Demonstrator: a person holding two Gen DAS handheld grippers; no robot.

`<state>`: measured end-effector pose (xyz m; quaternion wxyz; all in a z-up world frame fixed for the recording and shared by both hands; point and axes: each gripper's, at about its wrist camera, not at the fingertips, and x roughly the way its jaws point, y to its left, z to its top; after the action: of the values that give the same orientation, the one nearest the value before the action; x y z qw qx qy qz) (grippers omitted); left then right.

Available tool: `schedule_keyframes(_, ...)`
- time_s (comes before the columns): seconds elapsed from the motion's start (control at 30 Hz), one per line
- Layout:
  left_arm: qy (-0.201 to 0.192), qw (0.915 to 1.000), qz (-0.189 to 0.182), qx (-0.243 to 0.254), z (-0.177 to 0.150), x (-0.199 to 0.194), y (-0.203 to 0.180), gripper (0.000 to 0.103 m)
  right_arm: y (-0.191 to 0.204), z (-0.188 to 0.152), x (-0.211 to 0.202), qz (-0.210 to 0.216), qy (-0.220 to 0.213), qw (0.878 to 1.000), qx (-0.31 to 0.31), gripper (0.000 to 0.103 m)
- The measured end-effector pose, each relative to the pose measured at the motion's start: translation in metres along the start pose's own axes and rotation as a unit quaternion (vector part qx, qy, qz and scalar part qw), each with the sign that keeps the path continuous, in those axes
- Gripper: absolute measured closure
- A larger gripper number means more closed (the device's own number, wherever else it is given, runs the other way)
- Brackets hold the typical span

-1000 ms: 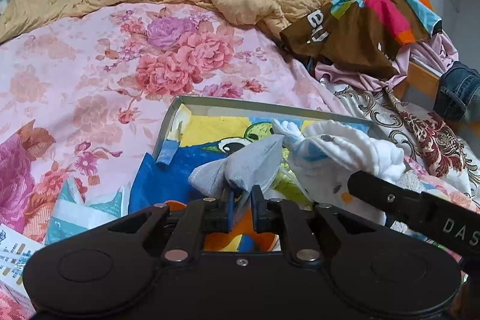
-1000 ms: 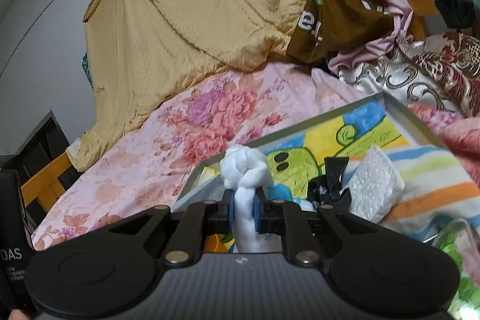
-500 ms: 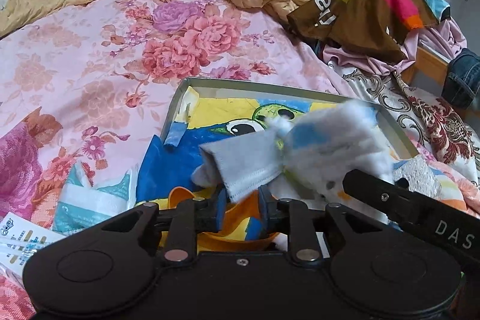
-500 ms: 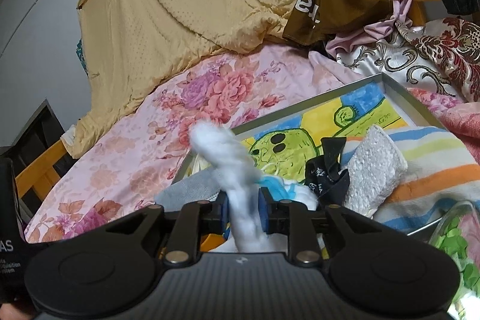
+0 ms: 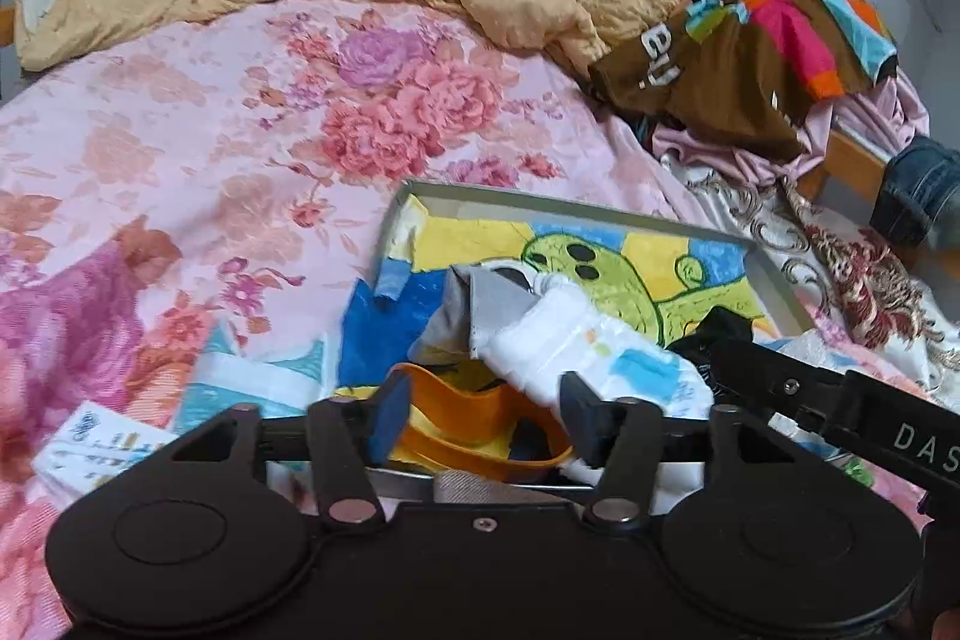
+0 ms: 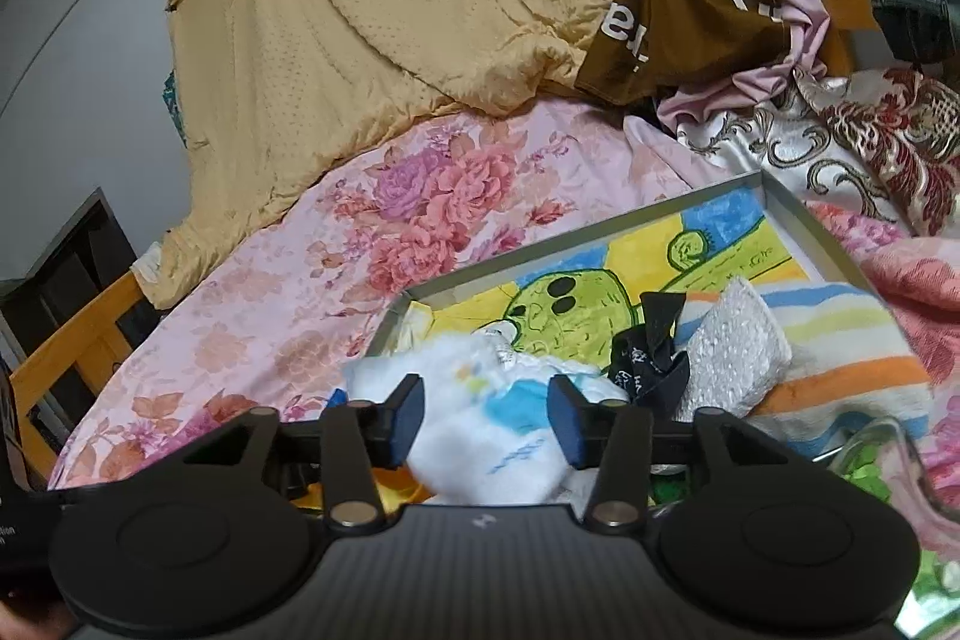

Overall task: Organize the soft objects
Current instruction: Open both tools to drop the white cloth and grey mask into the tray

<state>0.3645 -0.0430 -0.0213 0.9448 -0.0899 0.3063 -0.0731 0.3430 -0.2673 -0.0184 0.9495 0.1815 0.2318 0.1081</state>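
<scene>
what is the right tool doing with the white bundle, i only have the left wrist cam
Observer: The right tool has its jaws wide open; the white bundle lies loose between them, unclamped.
Operator: whats right of the black thing in the tray
Observer: A white bubbly pad leans against the black fabric piece, on a striped towel.
Operator: anything past the bed edge on the far left
Observer: A wooden bed frame shows beside the floral sheet.
</scene>
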Motion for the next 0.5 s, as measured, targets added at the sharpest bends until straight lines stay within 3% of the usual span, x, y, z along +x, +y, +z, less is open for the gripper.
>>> schedule_keyframes(0.33, -0.042, 0.9989, 0.007, -0.019, 0.001, -0.068, 0.014, 0.024, 0.03, 0.012, -0.056, -0.004, -0.04, 0.998, -0.04, 0.018)
schedule_keyframes(0.5, -0.063, 0.9977, 0.004, -0.024, 0.004, -0.102, 0.017, 0.018, 0.049, 0.014, -0.087, -0.003, -0.062, 0.996, -0.067, 0.009)
